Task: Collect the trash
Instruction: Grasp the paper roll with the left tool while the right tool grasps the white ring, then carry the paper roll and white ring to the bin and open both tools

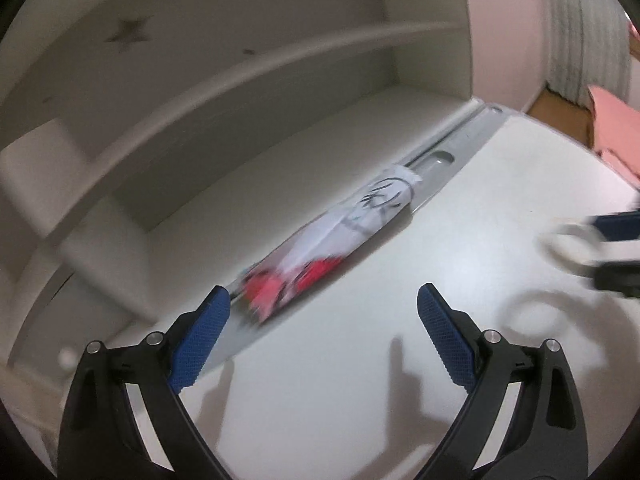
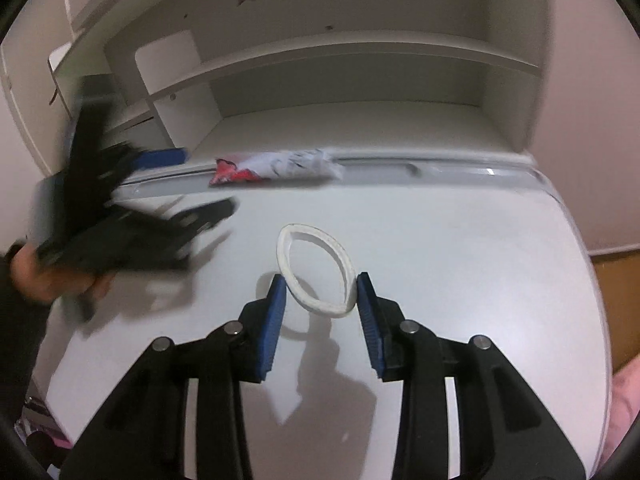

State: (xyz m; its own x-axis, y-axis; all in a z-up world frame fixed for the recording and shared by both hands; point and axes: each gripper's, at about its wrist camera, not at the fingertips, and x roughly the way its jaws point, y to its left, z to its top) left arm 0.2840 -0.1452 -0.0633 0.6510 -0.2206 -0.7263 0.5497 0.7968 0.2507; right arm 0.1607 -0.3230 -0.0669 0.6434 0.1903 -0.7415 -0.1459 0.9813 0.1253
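Observation:
A crumpled white and red wrapper (image 1: 328, 240) lies in the grey groove at the back of the white desk; it also shows in the right wrist view (image 2: 276, 170). My left gripper (image 1: 324, 300) is open and empty, just short of the wrapper's red end. A white ring (image 2: 316, 266) is held squeezed between the blue pads of my right gripper (image 2: 322, 280), lifted a little above the desk, with its shadow below. In the left wrist view the right gripper (image 1: 600, 244) and ring (image 1: 572, 240) appear blurred at the right edge.
A white shelf unit (image 2: 320, 52) with star cut-outs stands behind the desk (image 2: 460, 260). The grey groove (image 2: 440, 176) runs along the desk's back. A wooden floor (image 1: 560, 116) and a pink object (image 1: 616, 128) lie beyond the desk's right edge.

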